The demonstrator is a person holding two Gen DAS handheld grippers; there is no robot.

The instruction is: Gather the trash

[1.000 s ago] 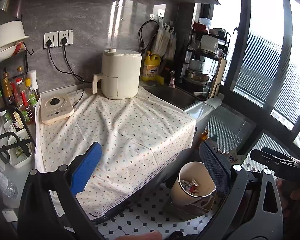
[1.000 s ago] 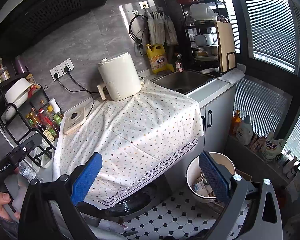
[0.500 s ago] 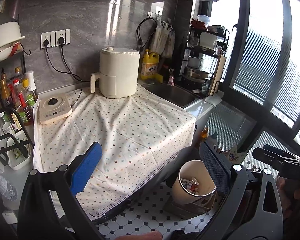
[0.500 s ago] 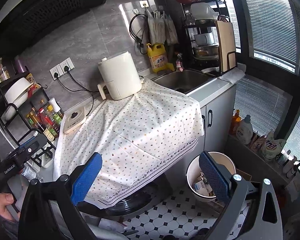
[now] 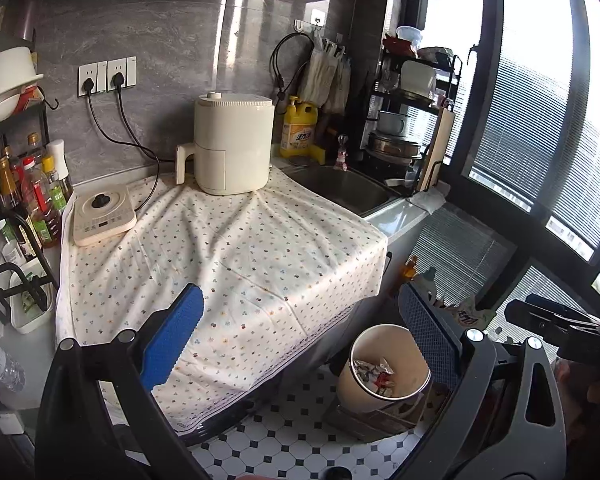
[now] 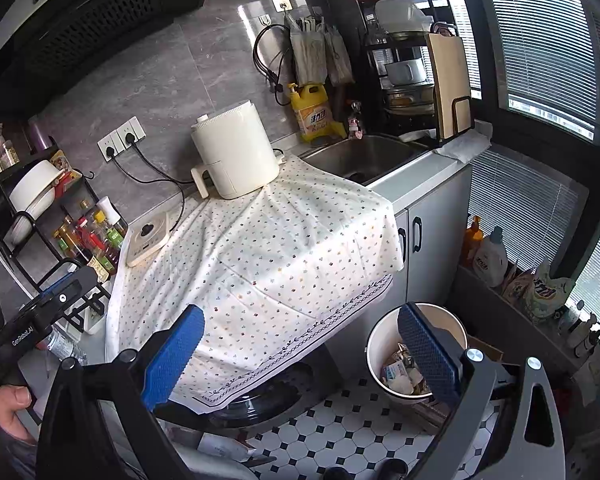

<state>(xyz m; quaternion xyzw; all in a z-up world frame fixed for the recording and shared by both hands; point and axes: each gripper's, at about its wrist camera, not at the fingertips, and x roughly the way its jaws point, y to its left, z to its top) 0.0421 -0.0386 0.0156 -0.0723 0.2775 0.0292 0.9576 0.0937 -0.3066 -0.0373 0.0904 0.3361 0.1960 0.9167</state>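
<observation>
A cream waste bin (image 5: 384,368) (image 6: 384,344) stands on the tiled floor beside the counter, with crumpled wrappers (image 5: 374,372) (image 6: 400,370) lying inside it. My left gripper (image 5: 300,332) hangs open above the counter's front edge, nothing between its blue pads. My right gripper (image 6: 300,340) is open too and holds nothing; its right pad overlaps the bin's rim in the view. The dotted cloth (image 5: 228,248) (image 6: 268,248) on the counter shows no loose trash. Each gripper's body also shows at the edge of the other's view.
A cream air fryer (image 5: 232,144) and a small induction hob (image 5: 102,214) sit on the cloth. A bottle rack (image 5: 24,192) stands left, a sink (image 5: 340,188) and dish rack right. Detergent bottles (image 6: 490,252) line a ledge by the window. A hand (image 6: 8,404) grips the left tool.
The left wrist view has drifted slightly, so the counter sits a little lower and to the left. Both grippers stay open and empty; the bin has not moved.
</observation>
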